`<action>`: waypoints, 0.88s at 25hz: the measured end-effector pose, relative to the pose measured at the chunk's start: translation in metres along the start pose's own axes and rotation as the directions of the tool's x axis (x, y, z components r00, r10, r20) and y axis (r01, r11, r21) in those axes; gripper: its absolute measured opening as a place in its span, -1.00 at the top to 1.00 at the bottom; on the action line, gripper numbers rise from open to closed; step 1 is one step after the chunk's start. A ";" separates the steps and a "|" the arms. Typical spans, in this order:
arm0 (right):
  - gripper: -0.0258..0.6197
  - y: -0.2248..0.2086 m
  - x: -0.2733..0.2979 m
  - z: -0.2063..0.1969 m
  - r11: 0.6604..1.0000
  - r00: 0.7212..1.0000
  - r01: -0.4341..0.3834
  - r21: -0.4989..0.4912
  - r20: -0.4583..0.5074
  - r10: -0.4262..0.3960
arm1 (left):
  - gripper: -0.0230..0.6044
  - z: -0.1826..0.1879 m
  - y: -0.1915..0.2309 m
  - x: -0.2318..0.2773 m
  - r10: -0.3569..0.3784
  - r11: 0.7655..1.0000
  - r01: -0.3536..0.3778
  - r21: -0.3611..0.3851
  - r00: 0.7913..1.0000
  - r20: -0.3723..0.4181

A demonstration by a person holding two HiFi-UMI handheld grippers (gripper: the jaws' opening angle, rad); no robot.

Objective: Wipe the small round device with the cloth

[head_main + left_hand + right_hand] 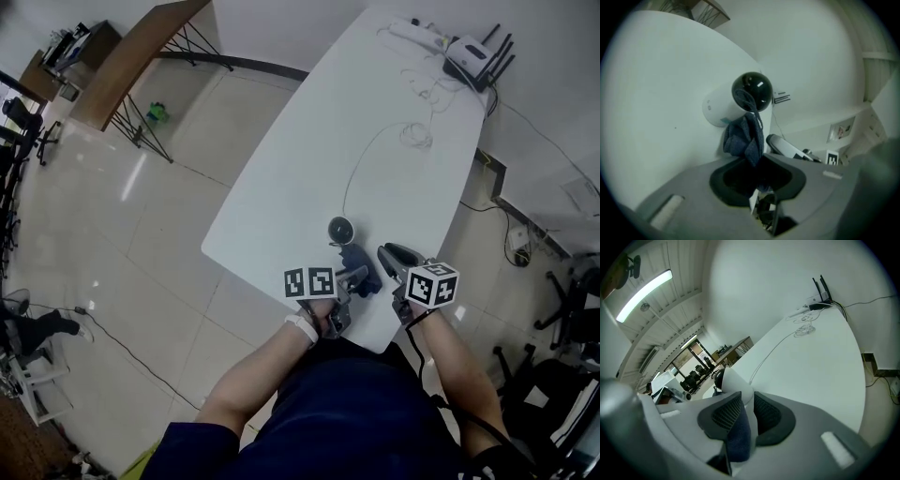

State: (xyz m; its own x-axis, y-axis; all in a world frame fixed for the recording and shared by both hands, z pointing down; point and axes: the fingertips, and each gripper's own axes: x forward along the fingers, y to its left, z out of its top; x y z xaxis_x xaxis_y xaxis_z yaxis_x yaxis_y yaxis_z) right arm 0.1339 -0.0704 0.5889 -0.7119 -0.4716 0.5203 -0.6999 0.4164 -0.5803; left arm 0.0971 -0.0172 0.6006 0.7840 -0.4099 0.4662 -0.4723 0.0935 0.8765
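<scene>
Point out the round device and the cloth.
Small round white device [752,90]: left gripper view, on its black dome.
Dark blue fabric cloth [743,138]: left gripper view, on its bunched middle.

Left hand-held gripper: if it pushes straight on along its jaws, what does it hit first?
Probably the small round device, dead ahead on the table. The cloth pinched in the left hand-held gripper leads and seems to touch it, though depth is unclear.
</scene>
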 end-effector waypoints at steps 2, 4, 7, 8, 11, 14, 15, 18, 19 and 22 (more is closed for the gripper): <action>0.64 -0.009 -0.007 0.000 1.000 1.000 0.017 0.012 0.010 -0.017 | 0.69 -0.001 -0.013 0.010 -0.017 0.997 0.022 0.075 0.998 -0.055; 0.64 -0.016 -0.015 0.002 0.999 0.999 0.019 0.028 0.028 -0.020 | 0.69 -0.003 -0.030 0.014 -0.059 0.985 0.077 0.154 0.992 -0.114; 0.58 -0.009 -0.029 0.010 0.985 0.989 -0.123 0.123 0.091 0.112 | 0.69 -0.006 -0.055 0.007 -0.161 0.949 0.205 0.240 0.969 -0.190; 0.46 -0.002 -0.034 0.013 0.962 0.974 -0.209 0.174 0.120 0.190 | 0.69 -0.005 -0.062 0.001 -0.198 0.933 0.248 0.259 0.959 -0.204; 0.15 0.022 -0.046 0.019 0.881 0.912 -0.407 0.241 0.168 0.375 | 0.69 0.004 -0.077 -0.020 -0.289 0.878 0.348 0.327 0.933 -0.216; 0.08 0.051 -0.051 0.017 0.816 0.844 -0.536 0.218 0.159 0.512 | 0.69 0.006 -0.097 -0.043 -0.407 0.814 0.471 0.338 0.880 -0.247; 0.09 0.064 -0.053 0.016 0.785 0.811 -0.585 0.205 0.152 0.565 | 0.69 0.005 -0.105 -0.050 -0.448 0.790 0.515 0.333 0.855 -0.259; 0.10 0.099 -0.059 0.015 0.697 0.715 -0.699 0.160 0.119 0.689 | 0.69 0.001 -0.119 -0.067 -0.532 0.728 0.609 0.315 0.792 -0.300; 0.19 0.105 -0.059 0.015 0.681 0.697 -0.717 0.149 0.104 0.710 | 0.69 -0.001 -0.120 -0.069 -0.542 0.719 0.622 0.311 0.781 -0.310; 0.60 0.112 -0.059 0.015 0.668 0.680 -0.732 0.137 0.076 0.729 | 0.69 0.002 -0.113 -0.071 -0.534 0.731 0.609 0.307 0.791 -0.298</action>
State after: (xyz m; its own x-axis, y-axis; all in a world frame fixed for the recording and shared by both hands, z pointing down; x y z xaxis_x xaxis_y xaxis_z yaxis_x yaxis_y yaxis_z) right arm 0.0984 -0.0078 0.4843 -0.9902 -0.0762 -0.1174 0.0615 0.5164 -0.8541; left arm 0.0948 -0.0003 0.4681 0.9926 -0.1036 -0.0633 0.0086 -0.4602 0.8878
